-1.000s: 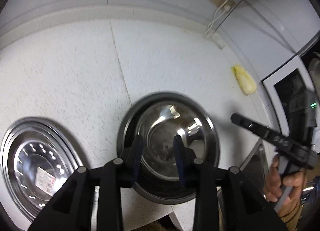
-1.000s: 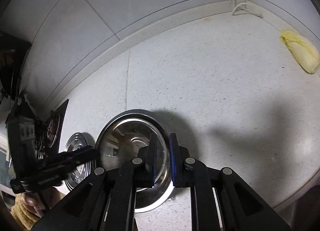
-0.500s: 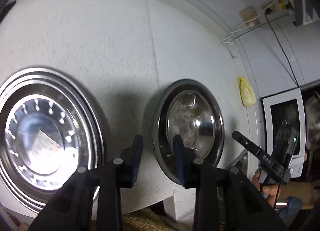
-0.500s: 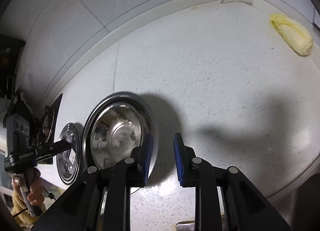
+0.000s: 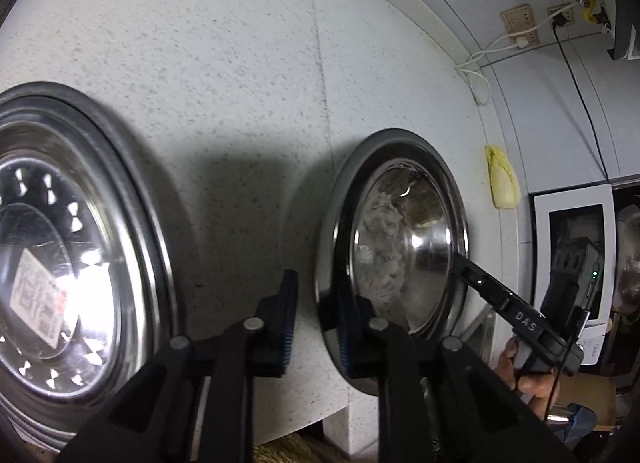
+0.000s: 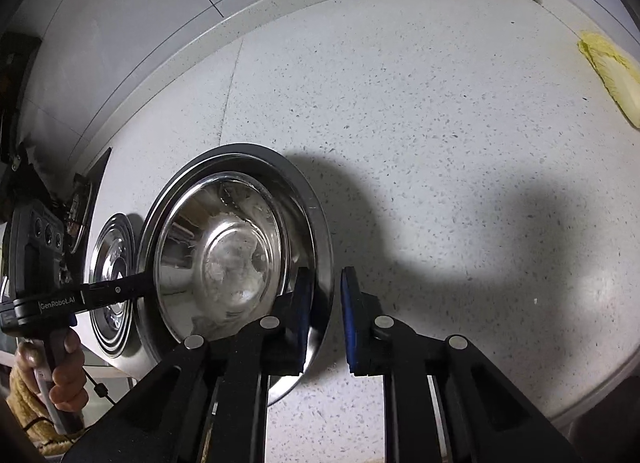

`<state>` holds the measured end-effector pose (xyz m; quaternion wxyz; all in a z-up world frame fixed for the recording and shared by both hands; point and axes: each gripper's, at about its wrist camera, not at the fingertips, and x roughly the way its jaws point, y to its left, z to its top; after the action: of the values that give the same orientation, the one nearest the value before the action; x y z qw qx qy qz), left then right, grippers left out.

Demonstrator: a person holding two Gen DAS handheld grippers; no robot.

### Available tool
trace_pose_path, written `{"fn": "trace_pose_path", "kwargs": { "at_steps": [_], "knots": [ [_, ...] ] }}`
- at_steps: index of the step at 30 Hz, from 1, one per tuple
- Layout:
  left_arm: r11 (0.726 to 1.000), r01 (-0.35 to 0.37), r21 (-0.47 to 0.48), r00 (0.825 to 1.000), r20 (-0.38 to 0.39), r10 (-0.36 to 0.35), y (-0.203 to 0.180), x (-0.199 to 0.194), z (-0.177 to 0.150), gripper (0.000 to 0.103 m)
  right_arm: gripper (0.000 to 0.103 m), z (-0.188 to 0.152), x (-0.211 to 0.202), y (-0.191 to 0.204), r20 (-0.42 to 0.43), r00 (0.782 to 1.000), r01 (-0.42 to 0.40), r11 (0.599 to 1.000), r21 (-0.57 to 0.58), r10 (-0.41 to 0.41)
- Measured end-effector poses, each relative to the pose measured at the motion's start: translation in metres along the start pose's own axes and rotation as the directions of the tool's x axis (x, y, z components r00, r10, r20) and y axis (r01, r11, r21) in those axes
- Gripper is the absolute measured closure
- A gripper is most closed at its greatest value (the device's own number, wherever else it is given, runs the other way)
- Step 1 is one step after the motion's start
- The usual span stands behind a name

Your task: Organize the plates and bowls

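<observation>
A shiny steel bowl (image 5: 404,247) (image 6: 224,255) lies low on the white counter (image 5: 240,63), near its front edge. My left gripper (image 5: 318,295) straddles the bowl's left rim. Its jaws are closing, and a strip of counter still shows between the outer pad and the rim. My right gripper (image 6: 326,275) is shut on the opposite rim, one finger inside the bowl and one outside. Each view shows the other gripper reaching in from the side, the right gripper (image 5: 468,271) and the left gripper (image 6: 144,285). A stack of steel plates (image 5: 80,243) (image 6: 112,283) with a paper label sits left of the bowl.
A yellow-green cabbage piece (image 5: 502,183) (image 6: 612,75) lies at the counter's far right. A white cable (image 5: 476,75) runs to the wall sockets (image 5: 518,19). A white appliance (image 5: 572,255) stands right of the counter. A black stove (image 6: 84,203) lies left of the plates.
Both grippers came down toward the counter. The left one swung from facing the bowl to its left rim and its jaws narrowed. The right jaws parted slightly, then closed on the rim again.
</observation>
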<state>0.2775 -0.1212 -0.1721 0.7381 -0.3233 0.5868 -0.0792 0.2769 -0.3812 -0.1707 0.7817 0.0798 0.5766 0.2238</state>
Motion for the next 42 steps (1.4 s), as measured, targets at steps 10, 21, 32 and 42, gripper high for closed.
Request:
{"fn": "trace_pose_path", "kwargs": {
  "at_steps": [10,21,32,42],
  "knots": [
    [0.999,0.043,0.006,0.999,-0.006,-0.043,0.004,0.003,0.003,0.093,0.093,0.004,0.001,0.009,0.0,1.0,0.021,0.999,-0.034,-0.021],
    [0.994,0.072,0.08,0.986,0.146,-0.083,0.012,-0.121,0.003,0.092,0.093,0.018,-0.056,0.084,0.118,0.993,-0.018,0.995,-0.095,0.029],
    [0.999,0.038,0.022,0.965,0.259,-0.042,0.092,-0.23,-0.024,0.092,0.094,0.018,-0.055,0.22,0.148,0.976,-0.116,0.96,-0.256,0.158],
    [0.998,0.027,-0.05,0.996,0.087,-0.022,0.184,-0.191,-0.032,0.093,0.093,-0.019,0.02,0.237,-0.002,0.998,-0.061,0.986,-0.154,0.062]
  ]
}}
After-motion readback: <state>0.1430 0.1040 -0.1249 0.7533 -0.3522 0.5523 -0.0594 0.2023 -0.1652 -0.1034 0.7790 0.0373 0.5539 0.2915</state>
